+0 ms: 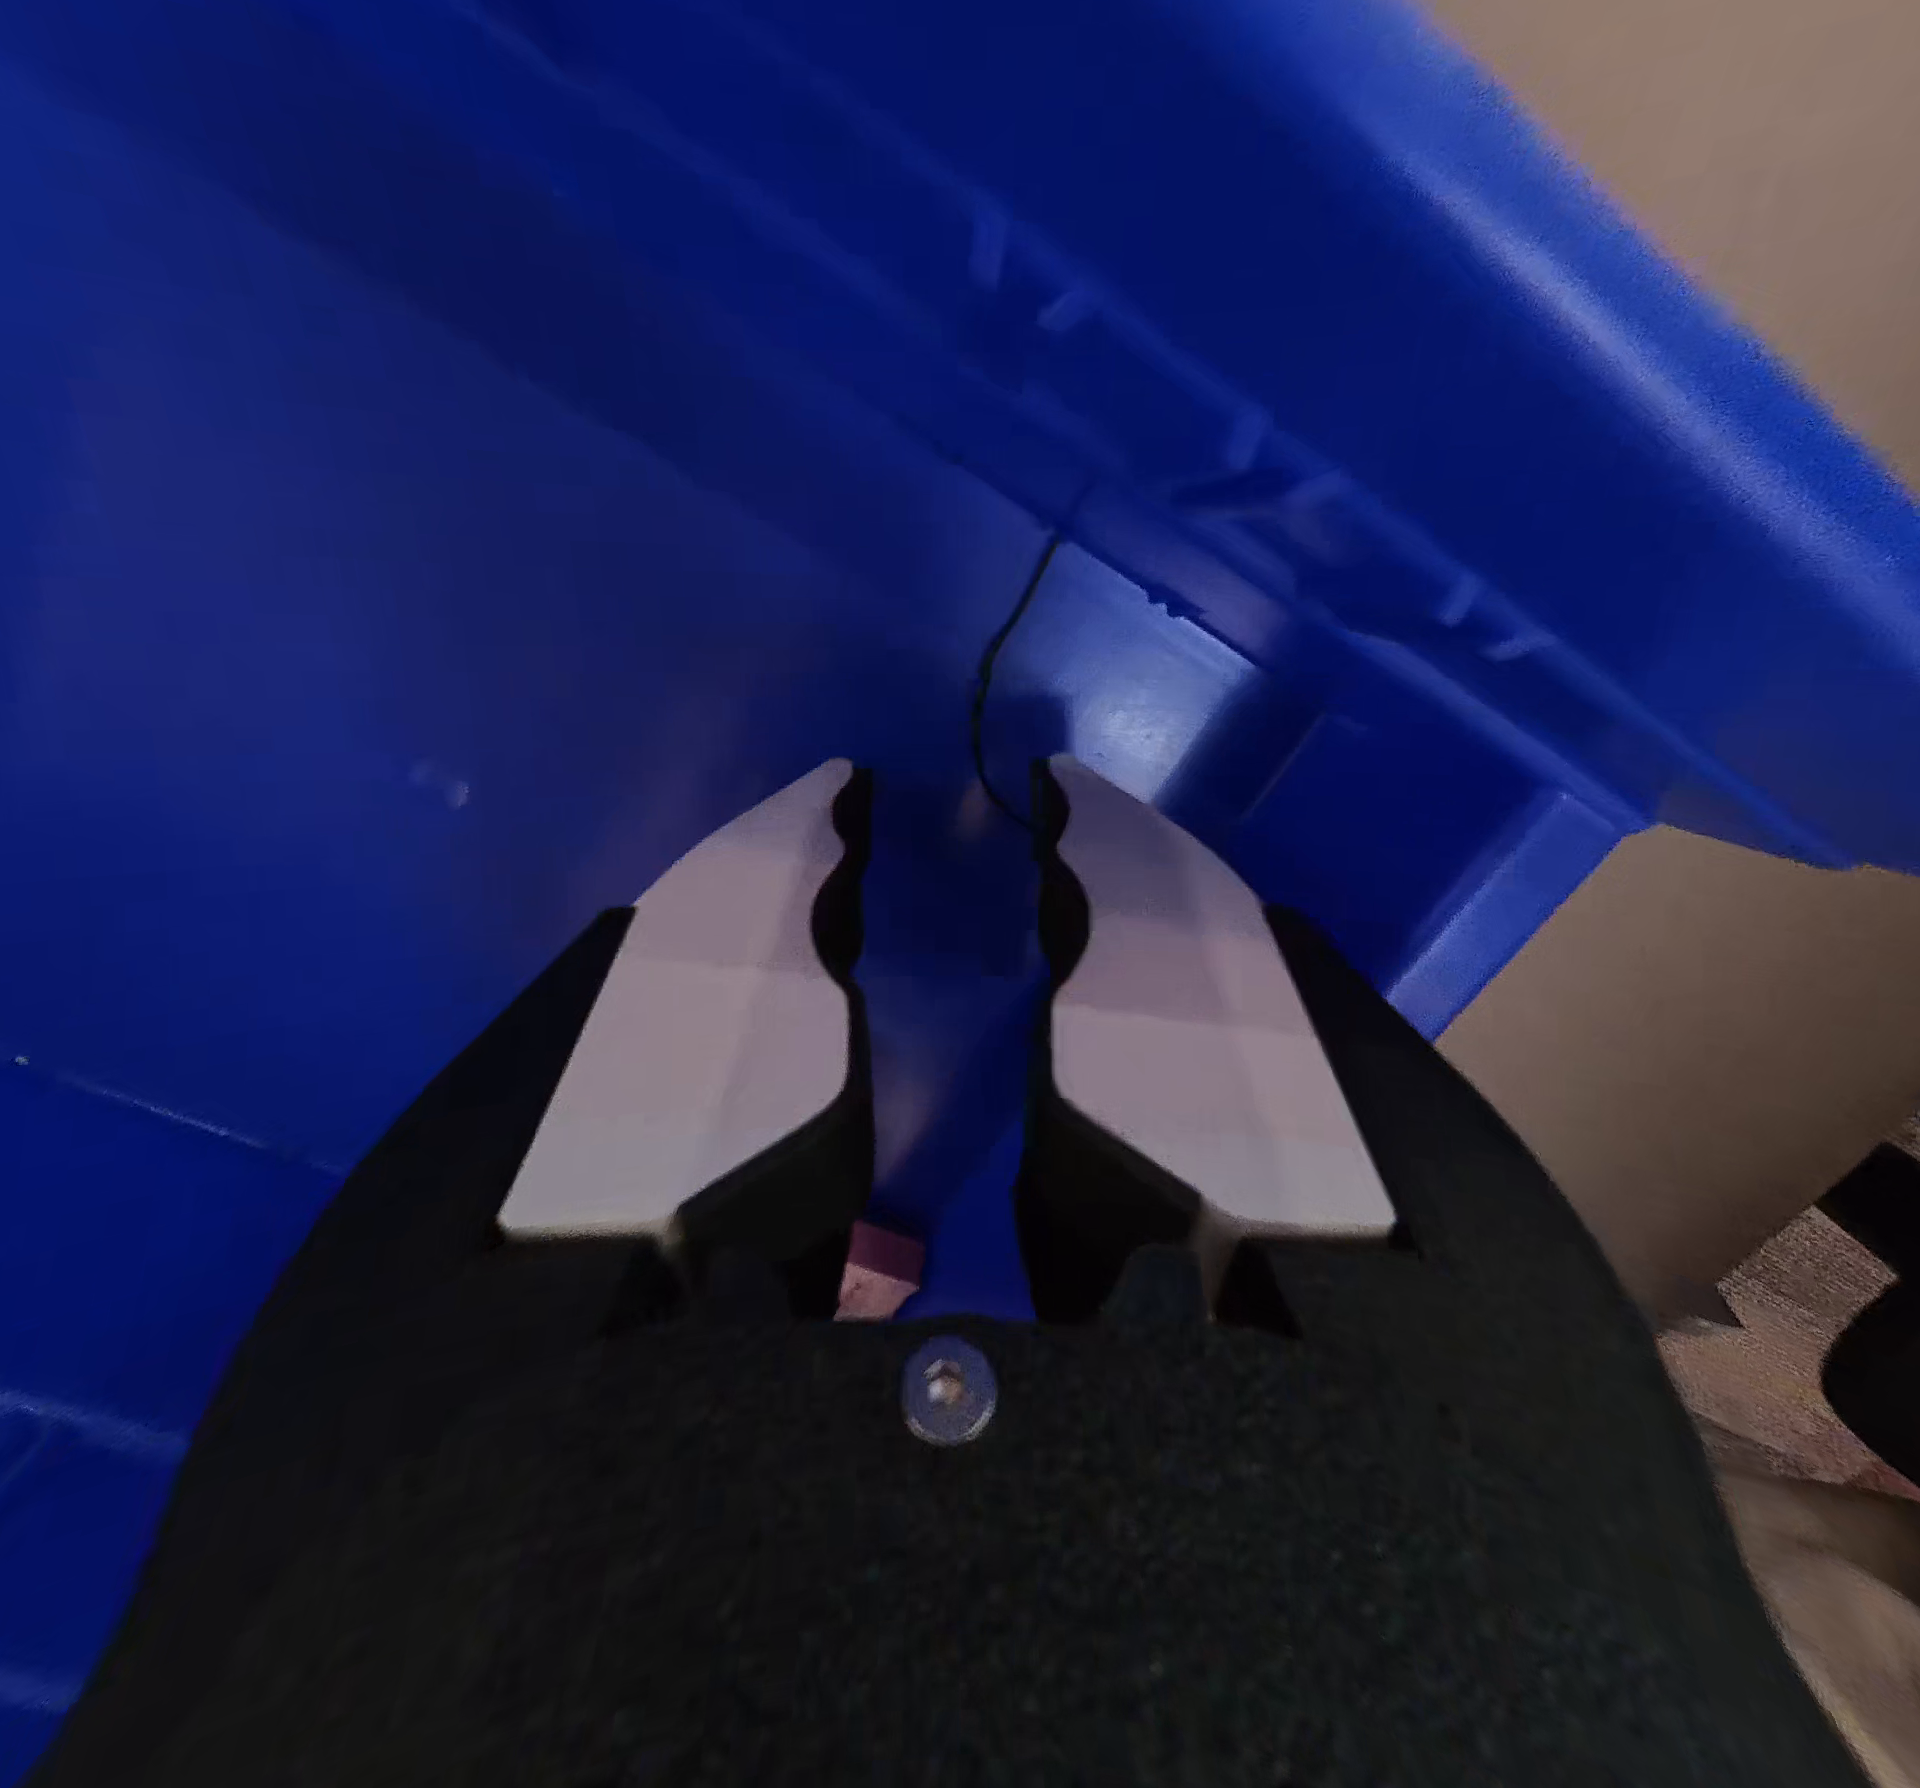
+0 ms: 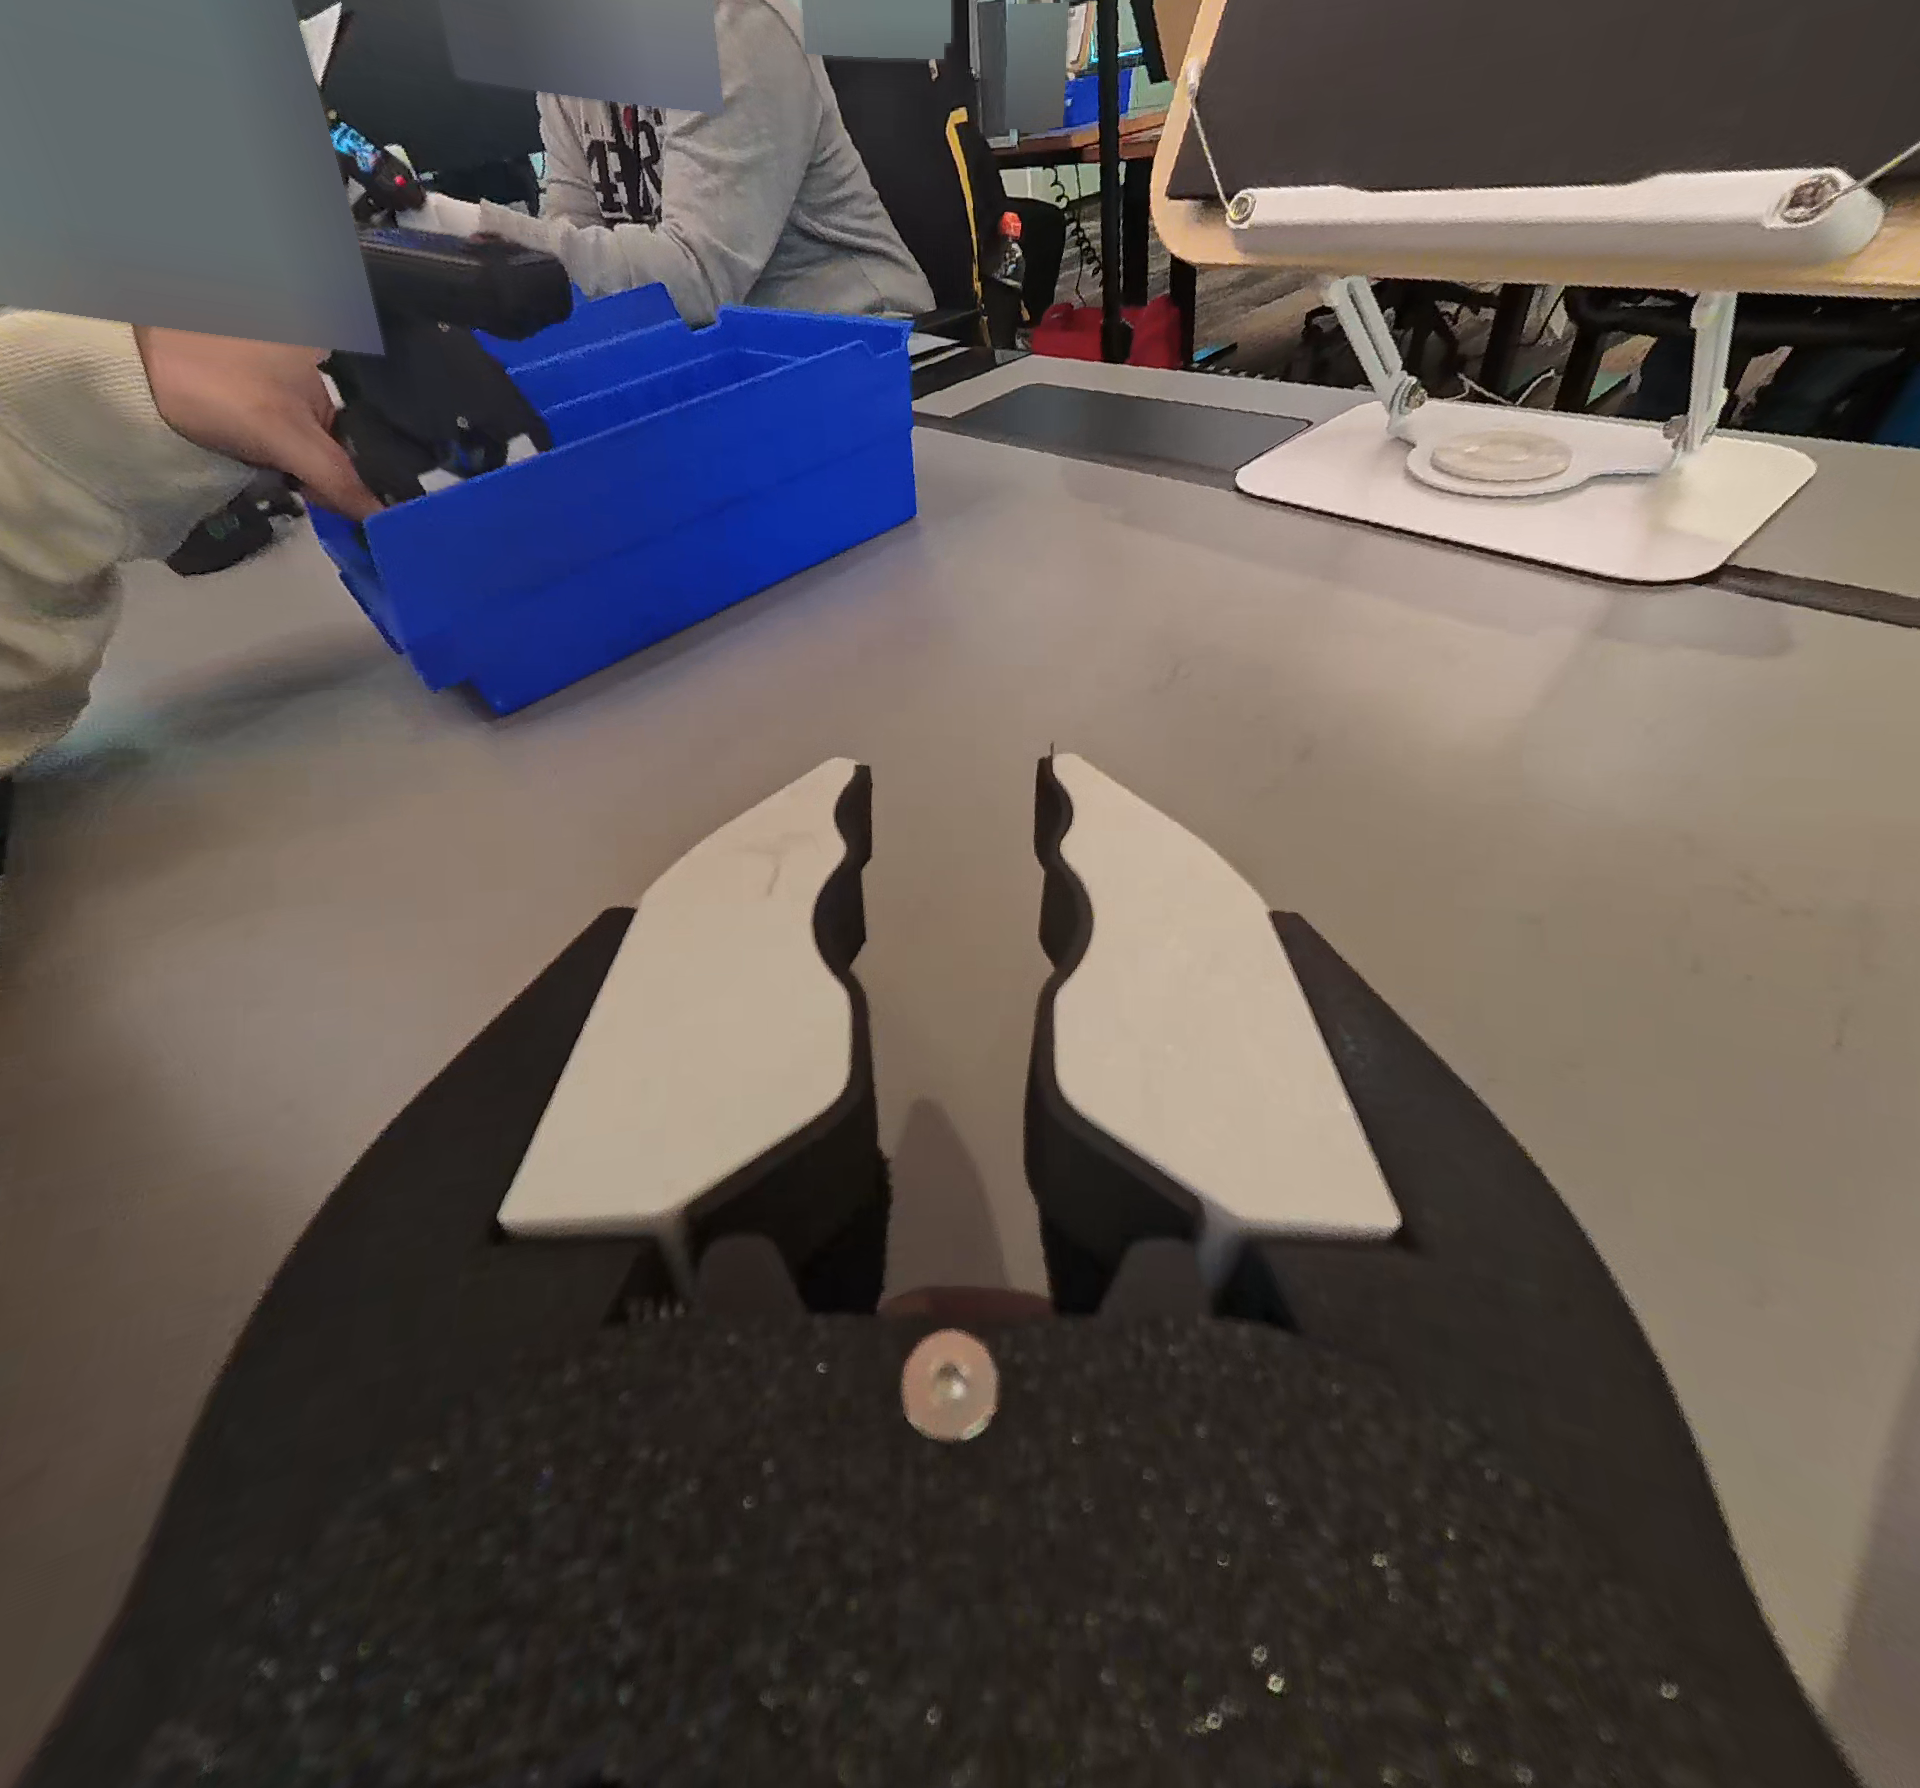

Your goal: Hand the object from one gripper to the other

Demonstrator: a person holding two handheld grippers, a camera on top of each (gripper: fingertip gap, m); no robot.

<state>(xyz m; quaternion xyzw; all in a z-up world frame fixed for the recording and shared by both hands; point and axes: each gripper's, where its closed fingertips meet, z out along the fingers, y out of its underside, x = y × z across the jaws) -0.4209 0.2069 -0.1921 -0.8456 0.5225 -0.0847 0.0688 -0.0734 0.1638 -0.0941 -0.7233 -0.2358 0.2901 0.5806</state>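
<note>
Inside the blue bin (image 2: 665, 502), left gripper (image 1: 951, 793) fingers parted, contents unseen.

bin (image 2: 644, 533) left on table (image 2: 1247, 699), stand (image 2: 1517, 491) far right

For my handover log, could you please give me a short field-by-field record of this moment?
left hand-held gripper: open, reaching into the blue bin, holding nothing visible
right hand-held gripper: open, empty, above the bare grey table
blue bin: on the table, left of the right gripper
white stand: on the table, far right
object to hand over: not visible
</note>
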